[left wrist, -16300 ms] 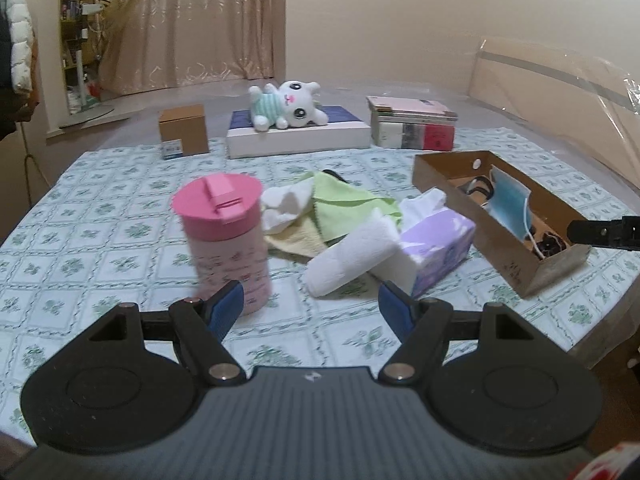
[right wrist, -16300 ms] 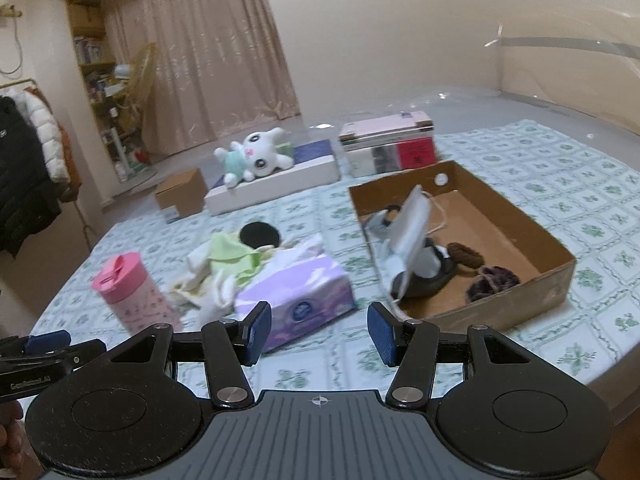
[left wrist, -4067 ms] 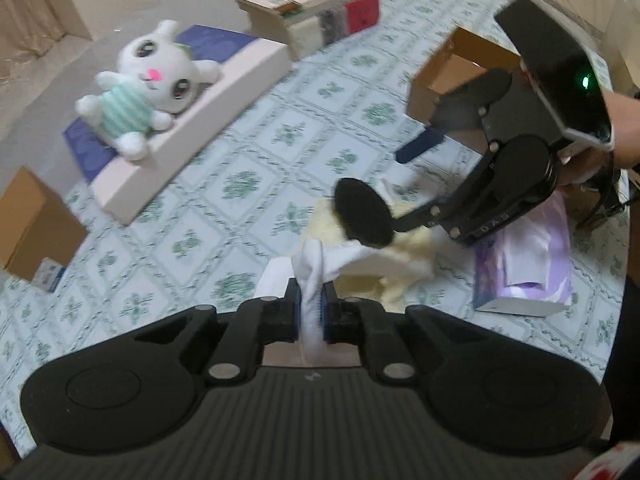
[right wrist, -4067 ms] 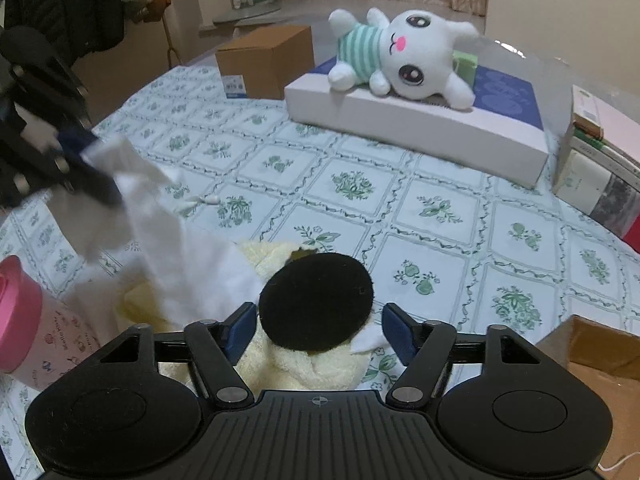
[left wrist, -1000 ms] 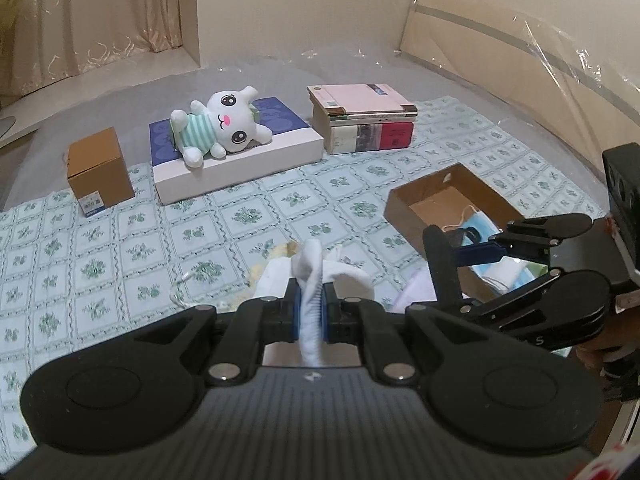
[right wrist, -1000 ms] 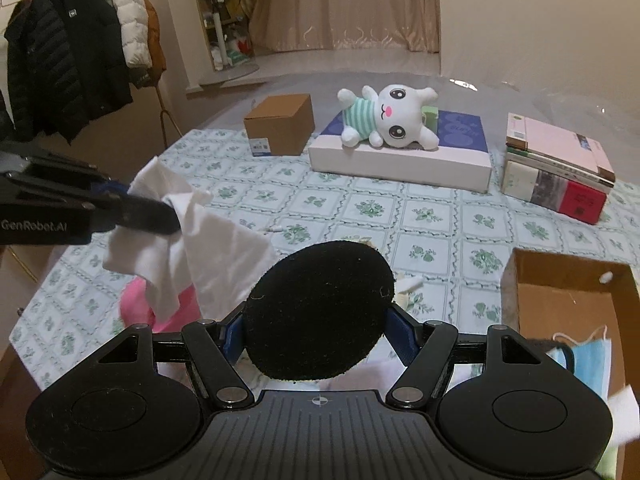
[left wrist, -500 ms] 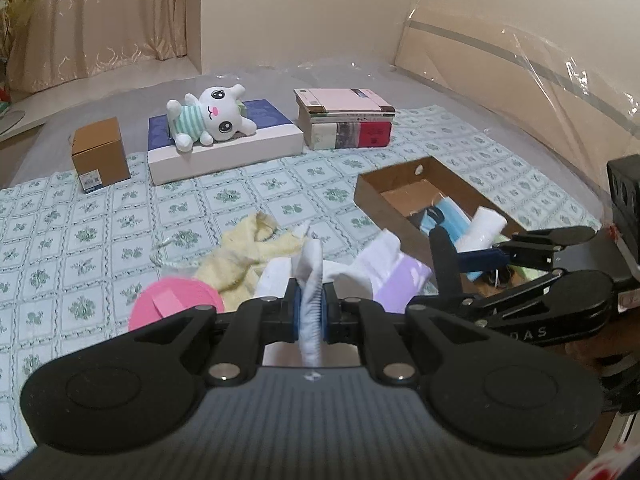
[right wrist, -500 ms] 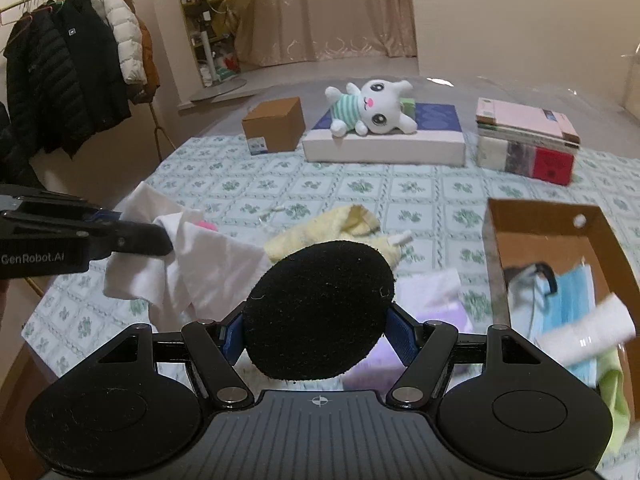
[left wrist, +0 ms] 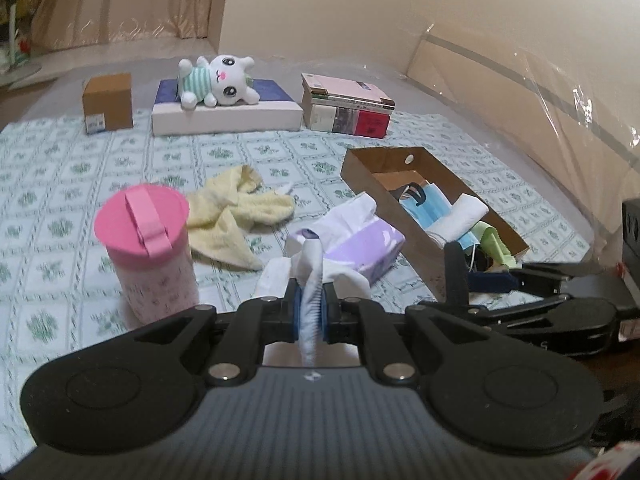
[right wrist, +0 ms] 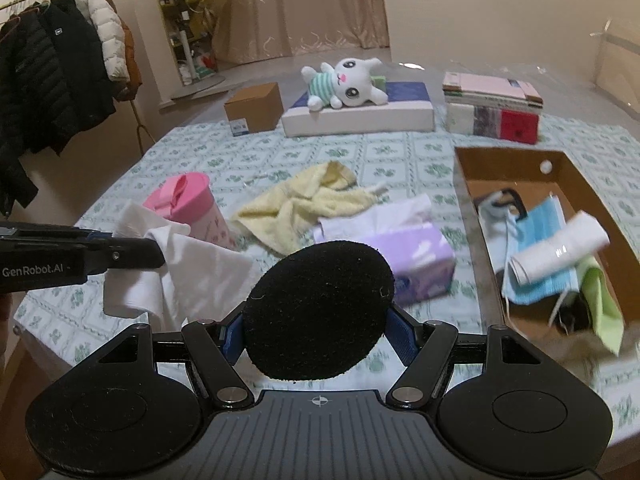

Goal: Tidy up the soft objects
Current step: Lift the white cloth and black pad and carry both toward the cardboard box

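Note:
My left gripper (left wrist: 310, 306) is shut on a white cloth (left wrist: 310, 276), held above the table's near edge; the cloth hangs from it in the right wrist view (right wrist: 180, 276). My right gripper (right wrist: 316, 332) is shut on a round black pad (right wrist: 318, 308), held in the air. It shows side-on at the right of the left wrist view (left wrist: 492, 280). A yellow towel (left wrist: 236, 216) lies crumpled mid-table. The open cardboard box (right wrist: 472, 216) at the right holds blue masks (right wrist: 548, 232), a rolled white cloth (right wrist: 560, 252) and a green cloth (right wrist: 600, 300).
A pink lidded cup (left wrist: 146, 252) stands at the near left. A purple tissue box (left wrist: 360, 248) lies beside the cardboard box. At the back are a plush bunny (left wrist: 218, 80) on a flat white box, a small carton (left wrist: 108, 102) and stacked books (left wrist: 346, 106).
Both grippers have drawn back toward the near edge and lowered, each keeping its hold. The cup and tissue box now sit closer in front of the left gripper.

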{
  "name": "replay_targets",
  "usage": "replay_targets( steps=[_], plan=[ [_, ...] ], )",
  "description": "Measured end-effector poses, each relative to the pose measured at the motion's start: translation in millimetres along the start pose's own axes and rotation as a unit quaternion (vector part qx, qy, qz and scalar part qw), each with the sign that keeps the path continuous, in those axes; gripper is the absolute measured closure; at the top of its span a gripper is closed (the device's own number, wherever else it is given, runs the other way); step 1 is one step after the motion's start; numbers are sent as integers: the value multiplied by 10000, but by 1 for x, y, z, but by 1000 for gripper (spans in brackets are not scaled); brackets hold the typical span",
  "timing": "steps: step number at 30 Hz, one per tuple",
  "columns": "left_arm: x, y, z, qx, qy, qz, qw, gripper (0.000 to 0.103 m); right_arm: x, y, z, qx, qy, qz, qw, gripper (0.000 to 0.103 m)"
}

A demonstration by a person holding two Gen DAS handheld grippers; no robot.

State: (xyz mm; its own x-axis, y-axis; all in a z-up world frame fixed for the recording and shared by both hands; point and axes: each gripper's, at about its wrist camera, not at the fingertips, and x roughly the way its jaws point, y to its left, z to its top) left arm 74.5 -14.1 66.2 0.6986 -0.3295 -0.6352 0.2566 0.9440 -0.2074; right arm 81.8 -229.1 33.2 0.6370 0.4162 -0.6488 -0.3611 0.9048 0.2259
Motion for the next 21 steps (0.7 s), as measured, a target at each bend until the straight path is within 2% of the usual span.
replay_targets(
  steps=[9,21],
  plan=[
    [5,-13,-21,-191,143,-120,9996,95,-10,-13,-24,255,76,-89,9996,33],
    [8,-27,-23,-144,152,-228,9995,95,-18,-24,-32,405,41,-213,9989,33]
  ],
)
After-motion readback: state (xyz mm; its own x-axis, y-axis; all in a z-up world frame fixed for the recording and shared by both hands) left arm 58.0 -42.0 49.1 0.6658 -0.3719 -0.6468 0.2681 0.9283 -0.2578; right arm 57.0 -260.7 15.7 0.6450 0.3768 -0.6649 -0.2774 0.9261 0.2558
